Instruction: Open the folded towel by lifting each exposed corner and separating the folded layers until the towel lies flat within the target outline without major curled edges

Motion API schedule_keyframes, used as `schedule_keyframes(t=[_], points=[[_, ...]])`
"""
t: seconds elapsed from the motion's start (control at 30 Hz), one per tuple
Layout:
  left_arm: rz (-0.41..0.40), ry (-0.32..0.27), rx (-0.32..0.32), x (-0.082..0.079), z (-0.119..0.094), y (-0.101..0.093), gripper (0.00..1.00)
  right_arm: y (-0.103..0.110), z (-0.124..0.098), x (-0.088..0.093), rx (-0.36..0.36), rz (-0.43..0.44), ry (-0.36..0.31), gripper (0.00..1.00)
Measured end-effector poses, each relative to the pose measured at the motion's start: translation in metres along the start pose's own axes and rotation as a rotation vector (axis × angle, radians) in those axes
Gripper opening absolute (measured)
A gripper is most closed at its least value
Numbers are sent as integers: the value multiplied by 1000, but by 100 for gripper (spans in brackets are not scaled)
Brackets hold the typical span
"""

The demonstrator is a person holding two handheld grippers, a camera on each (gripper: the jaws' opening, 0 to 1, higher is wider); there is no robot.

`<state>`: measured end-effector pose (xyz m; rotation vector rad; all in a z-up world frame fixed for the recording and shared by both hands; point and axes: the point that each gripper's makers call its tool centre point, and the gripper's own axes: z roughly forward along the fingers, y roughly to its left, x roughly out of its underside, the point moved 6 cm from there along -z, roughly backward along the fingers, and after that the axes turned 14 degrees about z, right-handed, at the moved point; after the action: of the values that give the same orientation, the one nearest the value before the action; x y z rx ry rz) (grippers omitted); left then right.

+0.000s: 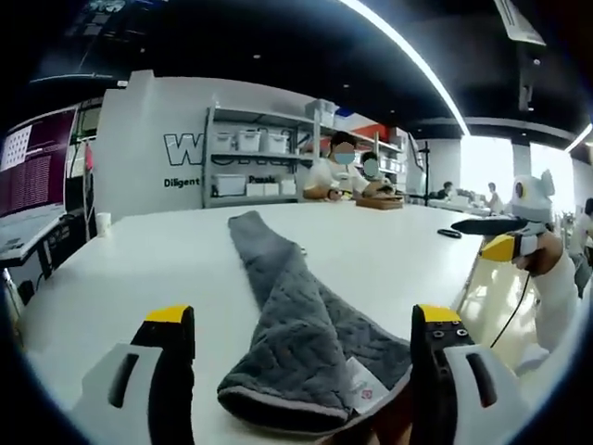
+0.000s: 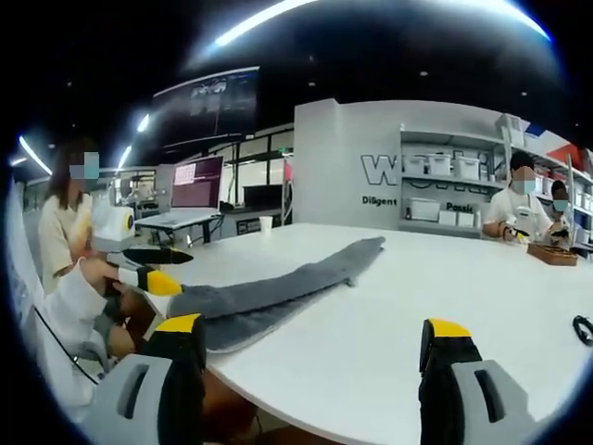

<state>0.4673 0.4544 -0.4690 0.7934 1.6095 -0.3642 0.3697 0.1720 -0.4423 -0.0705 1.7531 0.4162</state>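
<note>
A grey quilted towel (image 1: 278, 278), folded into a long narrow strip, runs down the white table (image 1: 398, 260) toward me. Its near end, with a small white label (image 1: 364, 389), lies at the table's edge between the jaws of my left gripper (image 1: 304, 317), which is open and not gripping it. My right gripper (image 1: 477, 236) hovers open off the table's right side, held by a white-sleeved hand. In the right gripper view the towel (image 2: 278, 292) stretches across the table (image 2: 417, 297), the left gripper (image 2: 176, 269) stands at the towel's near end, and my right gripper (image 2: 312, 326) is open over bare tabletop.
A wooden box (image 1: 380, 202) and two seated people are at the table's far side. A small black object (image 1: 449, 233) lies near the right edge. A paper cup (image 2: 266, 223) stands at the far corner. Shelves with bins (image 1: 250, 162) line the wall. A person (image 2: 65, 232) holds the left gripper.
</note>
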Motion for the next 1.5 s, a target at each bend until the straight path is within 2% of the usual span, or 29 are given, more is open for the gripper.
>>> schedule_keyframes(t=[0.1,0.13,0.23,0.33,0.43,0.53,0.67,0.87,1.0,1.1,1.2,1.33,1.5], points=[[10,20,25,1,5,-1,100,-1,-1,-1,3,2,-4,97],[23,33,51,1,10,-3,100,-2,-2,-2,5,4,-7,97],[52,31,66,-4,19,-2,100,-3,-3,-3,9,5,-11,97],[140,31,105,-22,42,0,100,-5,-5,-5,16,5,-18,97],[193,28,134,-33,57,0,100,-6,-5,-6,18,5,-20,97],[260,32,158,-51,94,5,100,-8,-6,-7,21,6,-23,97],[274,47,167,-62,132,10,100,-10,-9,-10,27,8,-32,97],[378,101,130,-75,193,12,100,-13,-11,-12,30,13,-38,97],[410,140,120,-76,224,11,99,-14,-12,-13,31,14,-42,97],[473,177,100,-72,246,11,95,-15,-14,-15,35,15,-50,97],[512,185,93,-68,260,9,90,-17,-16,-16,40,17,-56,97],[574,218,80,-62,274,9,78,-18,-17,-16,42,17,-58,97],[593,236,76,-55,285,7,74,-18,-17,-17,39,17,-60,97]])
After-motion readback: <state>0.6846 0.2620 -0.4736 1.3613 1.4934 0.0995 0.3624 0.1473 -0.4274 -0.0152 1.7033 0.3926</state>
